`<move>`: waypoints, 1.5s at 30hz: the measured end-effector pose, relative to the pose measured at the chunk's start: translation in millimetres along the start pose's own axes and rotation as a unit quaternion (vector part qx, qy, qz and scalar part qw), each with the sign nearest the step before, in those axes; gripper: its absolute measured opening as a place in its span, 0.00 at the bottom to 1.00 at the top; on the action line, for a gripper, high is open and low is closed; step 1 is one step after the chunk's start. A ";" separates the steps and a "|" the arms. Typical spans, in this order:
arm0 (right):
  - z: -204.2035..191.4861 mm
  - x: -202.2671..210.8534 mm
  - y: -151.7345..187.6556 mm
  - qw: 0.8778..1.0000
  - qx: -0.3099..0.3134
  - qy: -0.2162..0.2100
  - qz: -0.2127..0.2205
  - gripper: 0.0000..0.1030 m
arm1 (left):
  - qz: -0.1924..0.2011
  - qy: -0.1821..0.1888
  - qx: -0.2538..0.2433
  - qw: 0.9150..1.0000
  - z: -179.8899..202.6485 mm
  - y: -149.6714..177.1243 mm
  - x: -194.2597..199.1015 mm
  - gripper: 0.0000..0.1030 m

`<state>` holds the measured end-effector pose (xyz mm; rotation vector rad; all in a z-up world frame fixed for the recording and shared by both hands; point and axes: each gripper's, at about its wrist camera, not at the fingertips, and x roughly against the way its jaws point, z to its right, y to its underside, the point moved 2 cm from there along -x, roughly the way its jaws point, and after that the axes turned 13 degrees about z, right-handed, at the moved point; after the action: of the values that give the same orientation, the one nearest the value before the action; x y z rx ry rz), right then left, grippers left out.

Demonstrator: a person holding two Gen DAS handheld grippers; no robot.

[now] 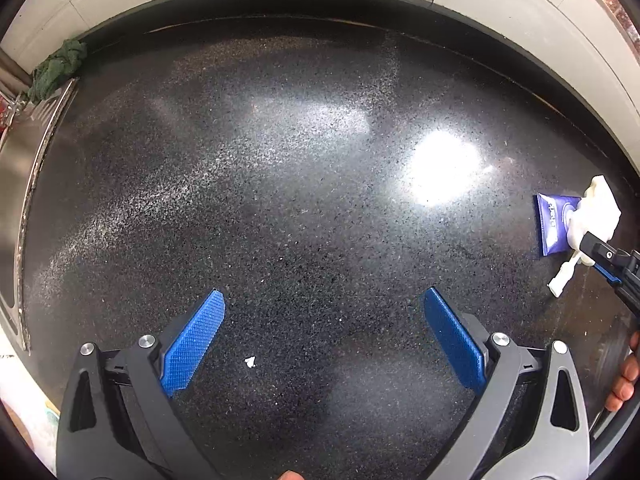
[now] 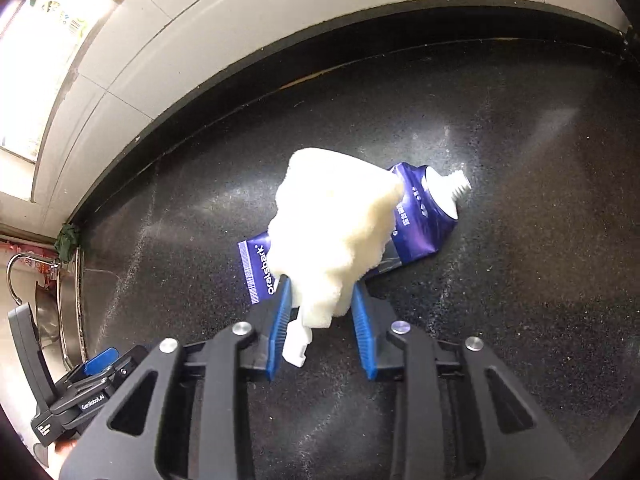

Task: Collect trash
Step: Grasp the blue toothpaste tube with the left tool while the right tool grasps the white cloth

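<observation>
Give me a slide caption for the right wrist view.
Right tool clamps a white foam lump above a purple toothpaste tube on the black countertop.

My left gripper hovers low over the worktop, jaws spread wide with nothing between them. My right gripper has its jaws closed on a white foam lump, pinching its lower end. At the far right of the left view, what looks like my bare fingers grip the right handle.
</observation>
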<state>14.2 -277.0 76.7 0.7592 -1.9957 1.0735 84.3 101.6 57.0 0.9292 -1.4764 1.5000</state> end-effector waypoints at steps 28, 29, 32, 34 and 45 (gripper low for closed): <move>266.5 167.0 55.3 0.964 -0.158 0.180 0.119 0.14 | 0.047 0.060 -0.249 0.965 270.6 -30.3 -1.5 0.94; 271.3 170.3 60.3 0.962 -0.166 0.181 0.121 0.14 | 0.045 0.060 -0.265 0.961 284.3 -31.7 -6.7 0.94; 283.9 178.8 71.7 0.957 -0.184 0.182 0.129 0.15 | 0.034 0.060 -0.299 0.952 315.6 -37.2 -19.3 0.94; 288.1 186.2 75.7 0.956 -0.183 0.184 0.135 0.15 | 0.036 0.063 -0.313 0.947 333.0 -41.8 -21.0 0.94; 305.6 190.3 93.1 0.954 -0.207 0.172 0.134 0.15 | 0.001 0.109 -0.312 0.944 396.0 -61.1 -41.5 0.95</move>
<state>-261.7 -526.3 75.4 0.0715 -1.9541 0.8202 141.1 -297.2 59.7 0.3664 -1.6346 0.9879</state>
